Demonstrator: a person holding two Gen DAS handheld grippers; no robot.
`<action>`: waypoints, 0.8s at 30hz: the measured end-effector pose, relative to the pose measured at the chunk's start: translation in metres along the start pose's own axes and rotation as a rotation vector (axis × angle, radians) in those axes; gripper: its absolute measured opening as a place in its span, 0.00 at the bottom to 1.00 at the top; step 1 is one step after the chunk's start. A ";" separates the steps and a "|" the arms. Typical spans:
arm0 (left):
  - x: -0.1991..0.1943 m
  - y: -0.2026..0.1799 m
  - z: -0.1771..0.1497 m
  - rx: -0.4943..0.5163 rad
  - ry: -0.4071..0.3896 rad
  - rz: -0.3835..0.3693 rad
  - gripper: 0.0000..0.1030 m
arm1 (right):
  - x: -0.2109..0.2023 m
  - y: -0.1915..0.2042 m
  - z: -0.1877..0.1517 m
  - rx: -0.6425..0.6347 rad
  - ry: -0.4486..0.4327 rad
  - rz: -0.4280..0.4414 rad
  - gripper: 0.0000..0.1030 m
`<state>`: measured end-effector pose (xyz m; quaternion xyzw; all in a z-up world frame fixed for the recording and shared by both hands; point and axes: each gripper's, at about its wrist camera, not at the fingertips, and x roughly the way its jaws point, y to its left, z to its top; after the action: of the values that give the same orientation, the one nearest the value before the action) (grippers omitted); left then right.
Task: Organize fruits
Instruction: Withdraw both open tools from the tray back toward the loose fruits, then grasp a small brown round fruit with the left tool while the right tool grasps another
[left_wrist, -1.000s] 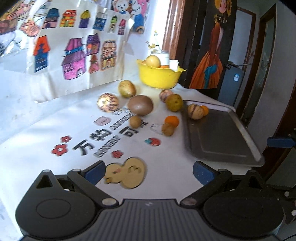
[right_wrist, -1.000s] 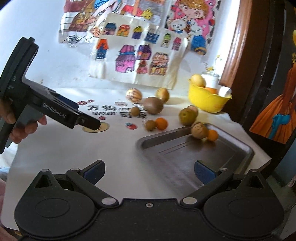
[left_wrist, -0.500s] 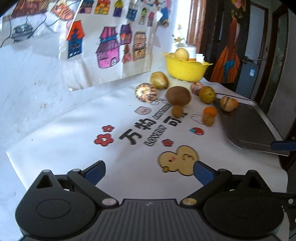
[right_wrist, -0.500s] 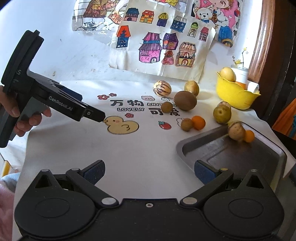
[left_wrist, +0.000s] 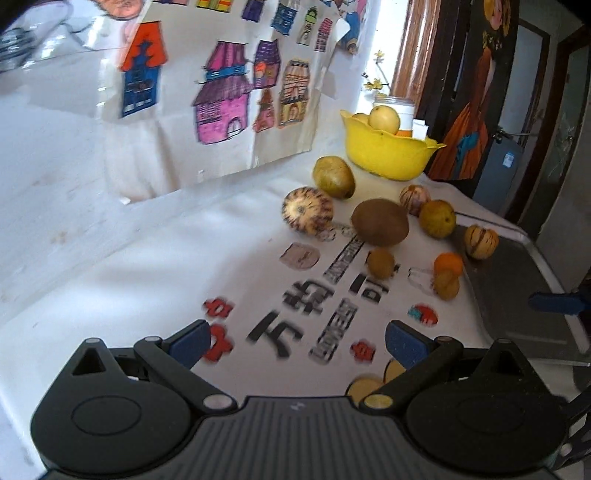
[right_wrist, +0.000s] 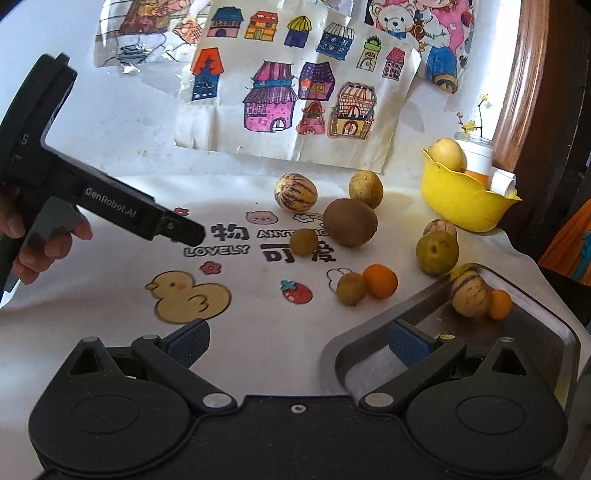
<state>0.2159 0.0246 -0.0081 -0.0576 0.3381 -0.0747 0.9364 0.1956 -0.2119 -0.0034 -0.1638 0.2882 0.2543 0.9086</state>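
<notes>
White printed tablecloth (right_wrist: 110, 325) carries scattered fruit; both grippers' fingers spread wide, empty.

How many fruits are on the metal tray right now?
2: a striped melon in the metal tray's far corner, and a small orange touching its right side. Nothing else shows, though the right gripper hides part of the tray.

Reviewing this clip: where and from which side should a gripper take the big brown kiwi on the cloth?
Probably from above, fingers across the narrow middle of the brown kiwi. It lies on its side, long axis along the cloth. A small green fruit sits close at one end, so the ends look crowded.
</notes>
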 end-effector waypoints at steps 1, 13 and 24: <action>0.005 -0.002 0.004 0.004 -0.003 -0.004 1.00 | 0.004 -0.003 0.001 0.002 0.004 0.004 0.99; 0.057 -0.024 0.034 0.045 0.012 -0.040 1.00 | 0.047 -0.036 0.013 0.072 0.012 0.052 0.90; 0.084 -0.032 0.047 0.047 0.016 -0.097 0.94 | 0.060 -0.046 0.014 0.068 0.015 0.063 0.67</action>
<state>0.3068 -0.0194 -0.0202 -0.0514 0.3407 -0.1284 0.9299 0.2698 -0.2206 -0.0222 -0.1258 0.3083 0.2715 0.9030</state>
